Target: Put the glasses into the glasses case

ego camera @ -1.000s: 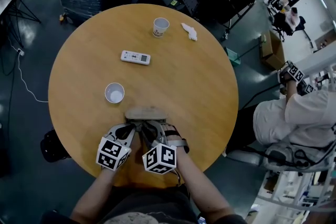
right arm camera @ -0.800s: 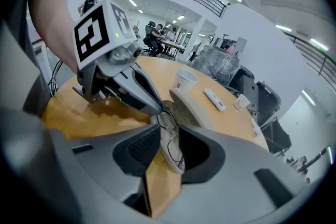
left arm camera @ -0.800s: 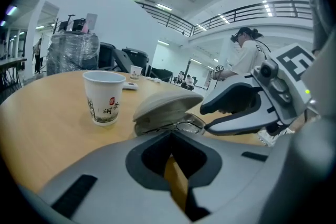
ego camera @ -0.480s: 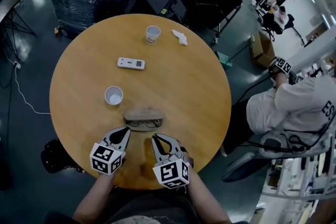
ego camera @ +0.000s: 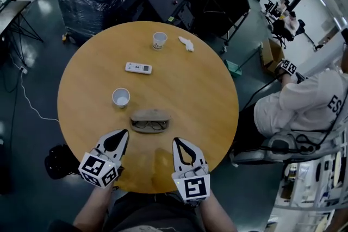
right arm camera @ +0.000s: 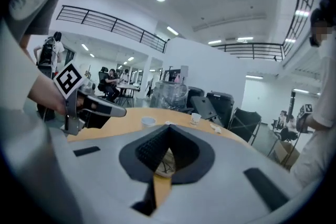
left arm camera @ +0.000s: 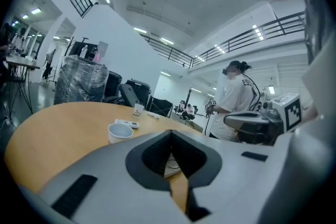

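Your left hand-held gripper [ego camera: 123, 133] and right hand-held gripper [ego camera: 177, 142], jaws together, empty, near the glasses [ego camera: 150, 126] in the open glasses case [ego camera: 150, 115].

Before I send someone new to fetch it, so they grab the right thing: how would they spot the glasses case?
Look at the round wooden table. Near its edge, just ahead of the left gripper and right gripper and beside the nearer white cup, lies the glasses case. It is the only tan, oval thing there, open with dark glasses inside.
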Demonstrator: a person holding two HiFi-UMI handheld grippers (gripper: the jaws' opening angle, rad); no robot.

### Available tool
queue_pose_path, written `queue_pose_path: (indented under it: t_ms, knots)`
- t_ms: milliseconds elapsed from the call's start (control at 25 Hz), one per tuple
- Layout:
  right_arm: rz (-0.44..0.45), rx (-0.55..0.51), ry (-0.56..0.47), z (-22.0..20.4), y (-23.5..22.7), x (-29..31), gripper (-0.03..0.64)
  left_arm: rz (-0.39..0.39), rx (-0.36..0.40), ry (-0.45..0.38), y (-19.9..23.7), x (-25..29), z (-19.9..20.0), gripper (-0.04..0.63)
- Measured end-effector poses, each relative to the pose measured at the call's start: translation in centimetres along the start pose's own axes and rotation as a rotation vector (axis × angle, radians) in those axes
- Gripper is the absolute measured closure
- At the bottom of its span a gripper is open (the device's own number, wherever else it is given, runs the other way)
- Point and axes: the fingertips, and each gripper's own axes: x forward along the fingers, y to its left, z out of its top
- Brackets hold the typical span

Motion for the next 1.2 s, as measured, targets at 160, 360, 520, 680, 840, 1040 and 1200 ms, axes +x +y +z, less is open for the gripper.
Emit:
queue_pose_path:
  t_ms: [160, 360, 520, 680, 840, 1040, 1200]
  knots:
    - [-0.04, 0.008, -0.113, 2.0, -1.4, -3.0, 0.629, 0.033, 0.028, -0.049, -2.3, -1.6, 1.2, 0.589]
    - [-0.102, 0.08, -0.158, 2.6, -3.5, -9.9, 0.629, 0.081, 0.05, -0.087, -7.5, -4.4, 1.4, 0.589]
    - [-0.168, 0.145, -0.154, 2.2, -6.0, -16.3, 0.629, 0.091, 0.052, -0.12, -12.9, -6.6, 1.2, 0.589]
    - [-0.194, 0.107, -0.177, 2.1, -7.0, -22.5, 0.629, 0.07, 0.07, -0.169, -19.4, -9.0, 1.7, 0.589]
    - [-0.188, 0.098, -0.209, 2.2, -7.1, -27.8, 0.629, 0.054, 0.096, -0.22, -25.0, -11.1, 2.0, 0.589]
    - [-0.157, 0.093, -0.231, 1.9, -6.5, -31.5, 0.629, 0.067, 0.1, -0.246, -28.7, -13.5, 1.6, 0.589]
    - [-0.142, 0.086, -0.253, 2.9, -5.4, -33.0, 0.63, 0.076, 0.118, -0.266, -30.8, -15.5, 2.1, 0.589]
